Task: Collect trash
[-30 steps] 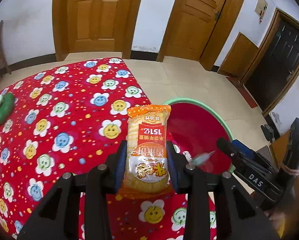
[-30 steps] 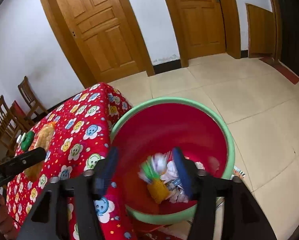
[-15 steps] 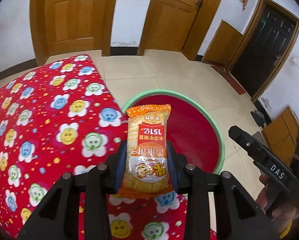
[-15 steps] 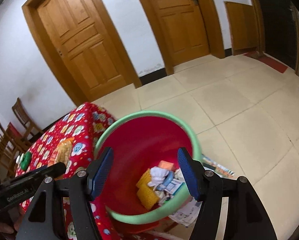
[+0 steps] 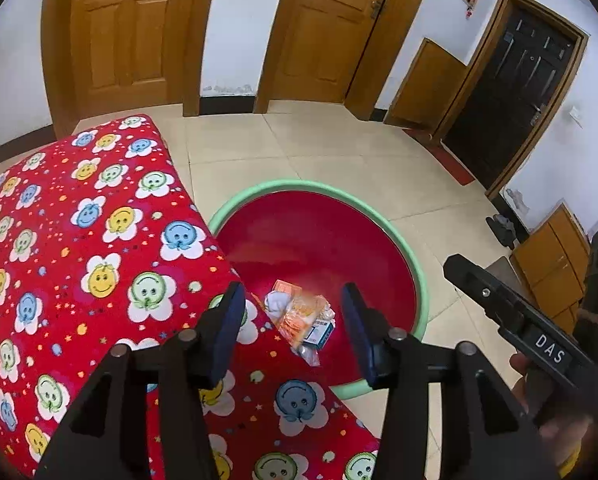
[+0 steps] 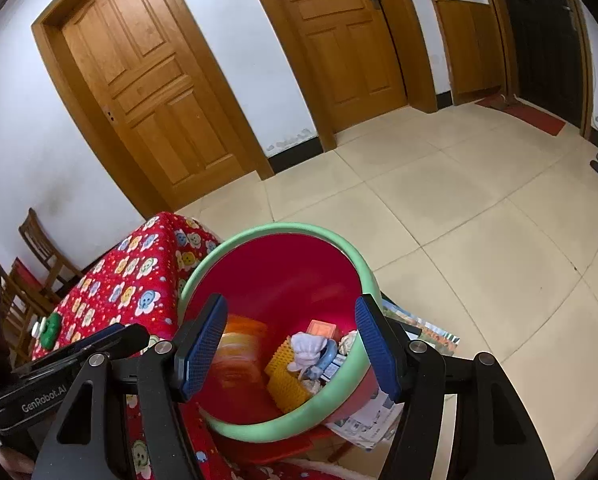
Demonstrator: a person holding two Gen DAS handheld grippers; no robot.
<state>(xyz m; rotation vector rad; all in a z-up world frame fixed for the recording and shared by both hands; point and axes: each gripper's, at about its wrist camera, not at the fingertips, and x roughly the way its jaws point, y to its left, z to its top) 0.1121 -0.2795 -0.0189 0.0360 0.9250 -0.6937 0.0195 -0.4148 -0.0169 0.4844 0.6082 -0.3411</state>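
Observation:
A red trash bin with a green rim (image 5: 413, 268) stands on the floor beside the table; it also shows in the right wrist view (image 6: 331, 240). My left gripper (image 5: 295, 328) is open and empty above the table edge and the bin. An orange snack packet (image 5: 305, 316) is blurred inside the bin among other trash; in the right wrist view the packet (image 6: 239, 356) is a blur by the bin's left wall. My right gripper (image 6: 289, 348) is open and empty above the bin. The right gripper's body (image 5: 511, 320) shows in the left wrist view.
The table has a red cloth with smiley flowers (image 5: 79, 248). A green object (image 6: 51, 326) lies on it far left. Papers (image 6: 379, 416) lie on the tiled floor under the bin. Wooden chairs (image 6: 39, 252) stand by the wall. Shoes (image 5: 503, 230) lie near a cabinet.
My left gripper opened and let go of the orange snack packet, which dropped into the bin. The left gripper moved right toward the bin. The right gripper stayed open above it.

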